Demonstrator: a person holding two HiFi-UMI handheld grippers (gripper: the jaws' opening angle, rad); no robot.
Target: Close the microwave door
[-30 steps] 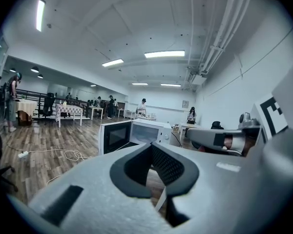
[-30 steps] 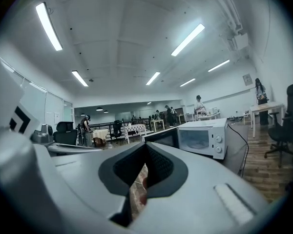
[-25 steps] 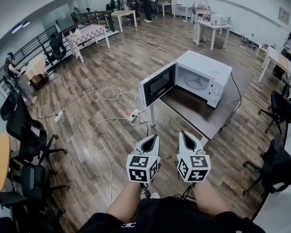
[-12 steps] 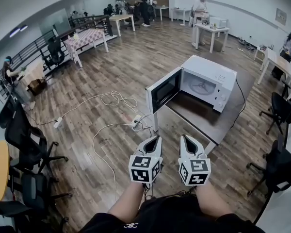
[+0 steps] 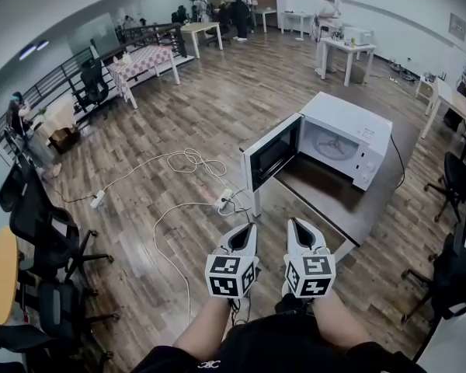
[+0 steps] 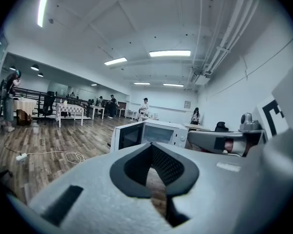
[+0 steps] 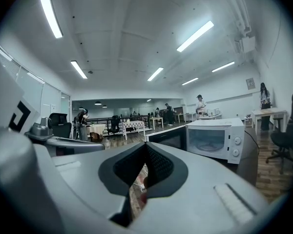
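Head view: over the last second the microwave [image 5: 346, 134] grew larger and drew nearer in frame. Both claws had carried forward toward it. I judged the approach under way and the closing not yet begun. The left gripper [image 5: 244, 230] and right gripper [image 5: 298, 228] rode side by side, both well apart from the oven door [image 5: 273, 152]. The oven sat toward the far end of a dark table [image 5: 314, 189], with its door out at the table's left edge. Loose cables [image 5: 188, 162] lay on the floor to the left.

Left gripper view: the left gripper [image 6: 151, 146] had its jaws pressed together, nothing between them. Ahead stood the microwave [image 6: 161, 133], a white box. Its door [image 6: 128, 136] swung wide on the left hinge, dark window facing me.

Right gripper view: the right gripper [image 7: 145, 145] was likewise closed and empty. The microwave [image 7: 216, 139] showed its cavity, a glass turntable and two knobs at right. The door [image 7: 169, 137] stood roughly square to the front.
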